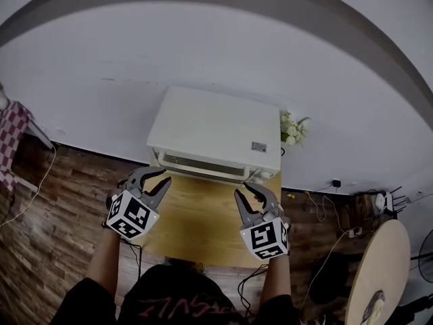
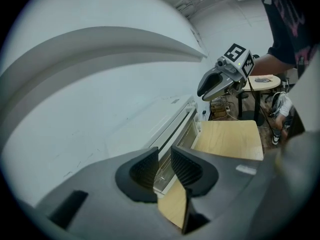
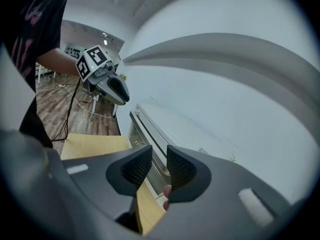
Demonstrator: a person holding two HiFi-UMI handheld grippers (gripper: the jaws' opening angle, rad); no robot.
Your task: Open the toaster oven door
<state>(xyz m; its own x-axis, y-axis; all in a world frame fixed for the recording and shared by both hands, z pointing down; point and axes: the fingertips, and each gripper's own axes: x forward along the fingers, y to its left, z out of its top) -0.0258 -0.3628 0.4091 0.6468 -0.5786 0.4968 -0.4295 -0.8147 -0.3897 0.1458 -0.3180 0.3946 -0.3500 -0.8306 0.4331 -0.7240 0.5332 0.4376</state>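
A white toaster oven (image 1: 215, 131) stands at the back of a small light-wood table (image 1: 196, 225), against a white wall. Its glass door (image 1: 203, 164) faces me and is closed, with a long handle bar across its upper edge. My left gripper (image 1: 161, 179) hovers just before the oven's front left corner, jaws open a little, nothing between them. My right gripper (image 1: 243, 189) hovers before the front right corner, also slightly open and empty. In the left gripper view the jaws (image 2: 165, 163) frame the door (image 2: 186, 130). In the right gripper view the jaws (image 3: 159, 163) frame the handle (image 3: 150, 131).
A small bunch of white flowers (image 1: 291, 128) sits beside the oven's right side. A round wooden table (image 1: 380, 269) stands at the lower right, with cables (image 1: 325, 202) on the wood floor. A red checked cloth (image 1: 10, 134) is at the far left.
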